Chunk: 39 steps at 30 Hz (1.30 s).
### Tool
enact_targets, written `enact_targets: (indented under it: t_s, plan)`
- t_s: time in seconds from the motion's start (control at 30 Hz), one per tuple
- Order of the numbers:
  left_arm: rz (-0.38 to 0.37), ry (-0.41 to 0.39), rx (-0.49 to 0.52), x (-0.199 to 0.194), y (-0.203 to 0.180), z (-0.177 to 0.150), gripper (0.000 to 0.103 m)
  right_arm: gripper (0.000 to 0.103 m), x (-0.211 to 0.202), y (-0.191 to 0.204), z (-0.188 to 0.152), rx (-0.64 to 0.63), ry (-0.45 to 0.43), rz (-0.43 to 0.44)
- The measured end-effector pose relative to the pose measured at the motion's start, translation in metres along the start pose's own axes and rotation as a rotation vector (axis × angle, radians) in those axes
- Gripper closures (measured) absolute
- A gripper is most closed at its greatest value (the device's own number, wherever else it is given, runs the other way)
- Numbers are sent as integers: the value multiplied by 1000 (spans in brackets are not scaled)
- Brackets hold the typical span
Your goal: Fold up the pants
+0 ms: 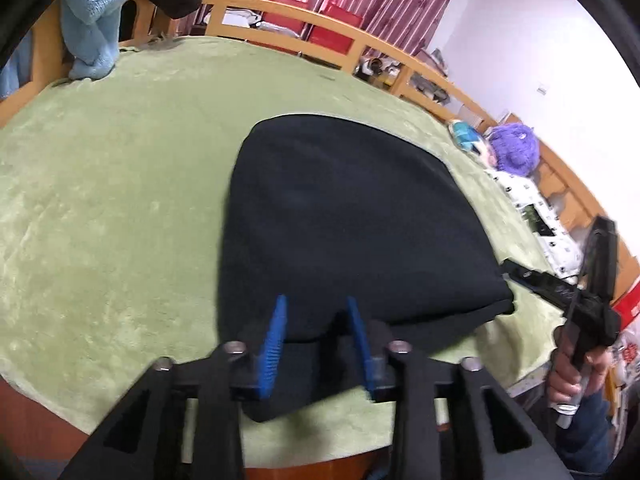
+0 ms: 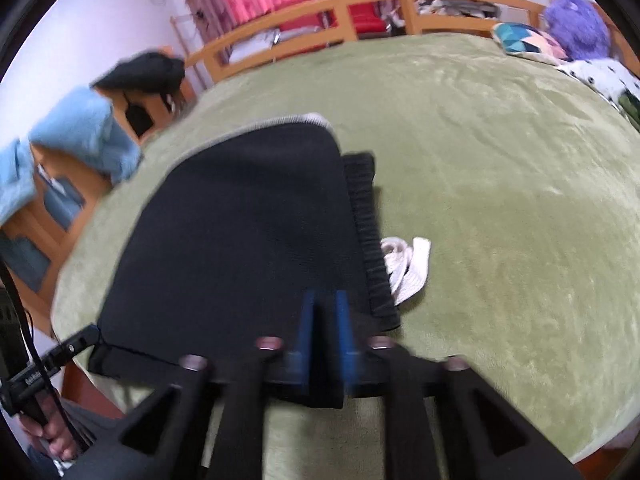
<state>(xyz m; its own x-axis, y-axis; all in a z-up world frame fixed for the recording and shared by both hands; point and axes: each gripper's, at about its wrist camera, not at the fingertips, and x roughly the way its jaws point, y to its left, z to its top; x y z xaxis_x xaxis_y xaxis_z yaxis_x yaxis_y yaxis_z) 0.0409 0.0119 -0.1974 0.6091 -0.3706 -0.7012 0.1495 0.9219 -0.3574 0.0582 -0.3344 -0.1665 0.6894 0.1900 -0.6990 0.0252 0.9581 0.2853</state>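
Each claw, left (image 1: pixel 316 312) parted and right (image 2: pixel 325 312) nearly clenched, straddles the folded black pants' (image 1: pixel 352 216) near edge, seemingly to fold again.

Left gripper (image 1: pixel 316 316) parted, right gripper (image 2: pixel 325 312) near-closed

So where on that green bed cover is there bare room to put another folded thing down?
Left of the black pants, the green blanket lies bare up to the blue towel. Beyond the white drawstring is bare too. The pillow corner is crowded.
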Motion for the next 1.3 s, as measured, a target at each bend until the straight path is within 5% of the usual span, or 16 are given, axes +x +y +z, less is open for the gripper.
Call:
enact_targets:
  t_s: [0.1, 0.27, 0.57, 0.77, 1.0, 1.3]
  plan:
    - [19, 36, 9, 10, 2, -2, 69, 58, 23, 6, -4, -49, 99, -47]
    - [3, 24, 30, -9, -12, 18, 68, 59, 0, -3, 6, 5, 38, -53]
    - [42, -29, 95, -40, -54, 76, 43, 57, -56, 35, 43, -17, -41, -110]
    - [101, -126, 151, -76, -101, 99, 26, 43, -107, 74, 68, -59, -142, -167]
    - [183, -189, 201, -112, -147, 93, 14, 9, -146, 103, 67, -152, -178, -207]
    - [199, -159, 210, -127, -157, 73, 11, 0, -172, 98, 45, -126, -195, -214]
